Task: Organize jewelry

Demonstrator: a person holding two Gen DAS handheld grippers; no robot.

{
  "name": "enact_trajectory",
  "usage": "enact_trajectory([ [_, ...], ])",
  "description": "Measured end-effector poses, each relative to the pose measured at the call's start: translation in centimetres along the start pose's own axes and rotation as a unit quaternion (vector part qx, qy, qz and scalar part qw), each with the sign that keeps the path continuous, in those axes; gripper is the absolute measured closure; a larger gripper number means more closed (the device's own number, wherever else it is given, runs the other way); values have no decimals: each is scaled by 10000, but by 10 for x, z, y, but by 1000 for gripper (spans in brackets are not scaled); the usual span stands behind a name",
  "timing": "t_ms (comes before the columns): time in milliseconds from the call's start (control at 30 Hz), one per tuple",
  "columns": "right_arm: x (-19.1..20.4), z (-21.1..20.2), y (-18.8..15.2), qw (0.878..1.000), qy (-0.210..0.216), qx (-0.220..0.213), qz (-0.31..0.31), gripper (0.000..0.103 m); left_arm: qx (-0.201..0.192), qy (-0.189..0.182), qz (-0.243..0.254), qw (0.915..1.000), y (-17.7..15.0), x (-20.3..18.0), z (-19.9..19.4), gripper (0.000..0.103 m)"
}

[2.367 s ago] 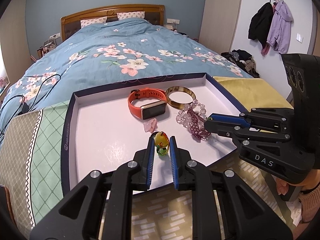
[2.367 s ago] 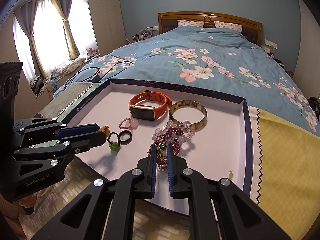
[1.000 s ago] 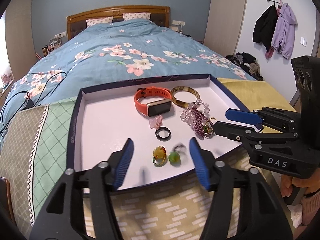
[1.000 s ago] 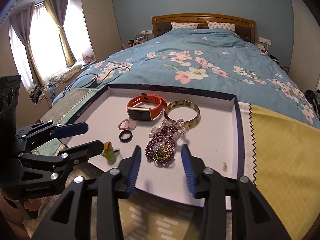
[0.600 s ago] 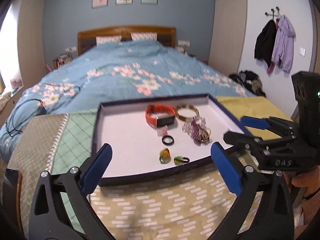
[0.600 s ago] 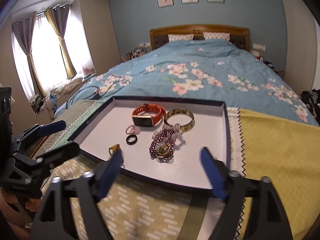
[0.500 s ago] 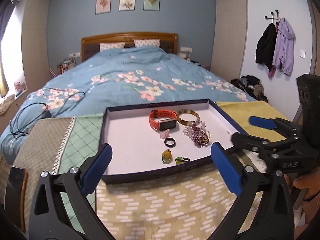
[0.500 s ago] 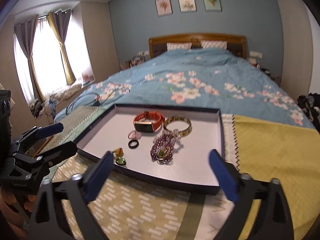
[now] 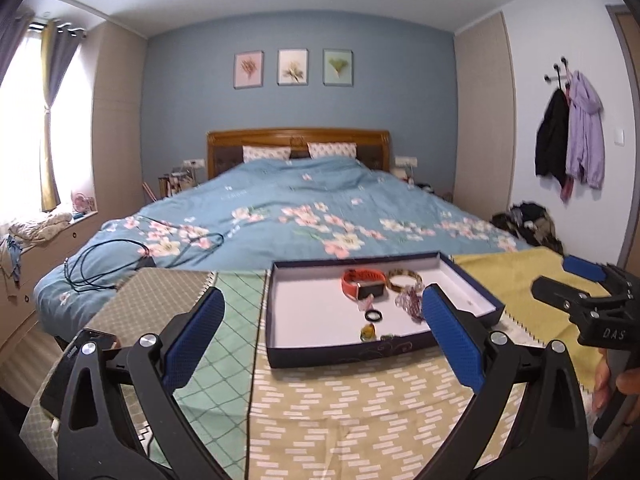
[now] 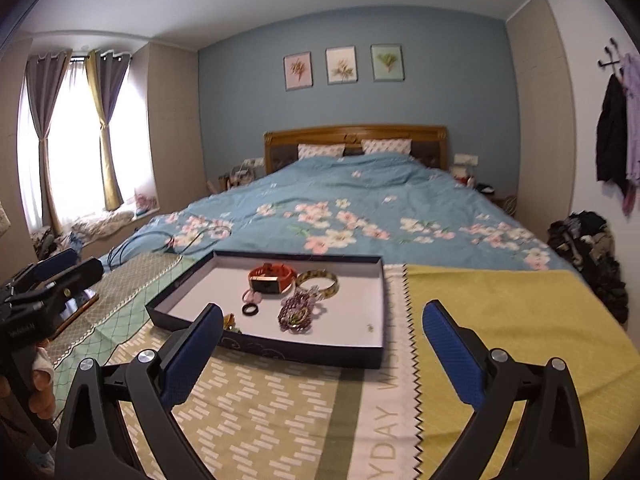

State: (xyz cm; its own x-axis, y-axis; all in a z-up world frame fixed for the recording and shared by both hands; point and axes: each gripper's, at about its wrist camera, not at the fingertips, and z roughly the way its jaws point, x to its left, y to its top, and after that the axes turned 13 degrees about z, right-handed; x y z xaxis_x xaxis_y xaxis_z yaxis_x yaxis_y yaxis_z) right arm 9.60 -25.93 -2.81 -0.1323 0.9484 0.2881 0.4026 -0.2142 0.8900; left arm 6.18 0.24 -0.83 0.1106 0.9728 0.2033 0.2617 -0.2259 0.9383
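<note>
Left gripper [image 9: 323,330] hovering over the patterned yellow-green cloth [image 9: 360,408], jaws spread wide, gripping nothing. Right gripper [image 10: 323,338] likewise hanging back from the tray, jaws fully apart and holding nothing; also showing at 3 o'clock in the left view [image 9: 576,284].

Shallow dark-blue cardboard tray with white floor [image 10: 272,346] sitting on the cloth at the foot of the floral blue bedspread [image 10: 360,208], well apart from both grippers.

Lying inside the tray: orange-strapped smartwatch with gold rectangular face [image 10: 271,279] toward 12 o'clock; amber mottled bangle [image 10: 318,282] just beside it at 3 o'clock; purple beaded bracelet heap [image 10: 297,312] touching the bangle's near edge; pale pink heart-shaped ring [image 10: 253,297] below the watch; plain black ring [image 10: 250,309] just nearer still. Small yellow-green trinket [image 9: 367,332] and green-stoned ring [image 9: 386,337] resting near the tray's front wall, around 6 o'clock.

Black cable [image 9: 120,256] trailing across the bedspread at 10 o'clock.
</note>
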Motion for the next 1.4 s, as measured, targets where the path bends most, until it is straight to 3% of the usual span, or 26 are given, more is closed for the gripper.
enact_trajectory([
  [333,0,-26,-1,9991,-171,-389,-85,6,-339,204,-94,9992,3,2,-46,6],
  [1400,8,-57,-3,9970,-227,-730,-95,6,-531,201,-66,9984,9,-11,-75,6],
])
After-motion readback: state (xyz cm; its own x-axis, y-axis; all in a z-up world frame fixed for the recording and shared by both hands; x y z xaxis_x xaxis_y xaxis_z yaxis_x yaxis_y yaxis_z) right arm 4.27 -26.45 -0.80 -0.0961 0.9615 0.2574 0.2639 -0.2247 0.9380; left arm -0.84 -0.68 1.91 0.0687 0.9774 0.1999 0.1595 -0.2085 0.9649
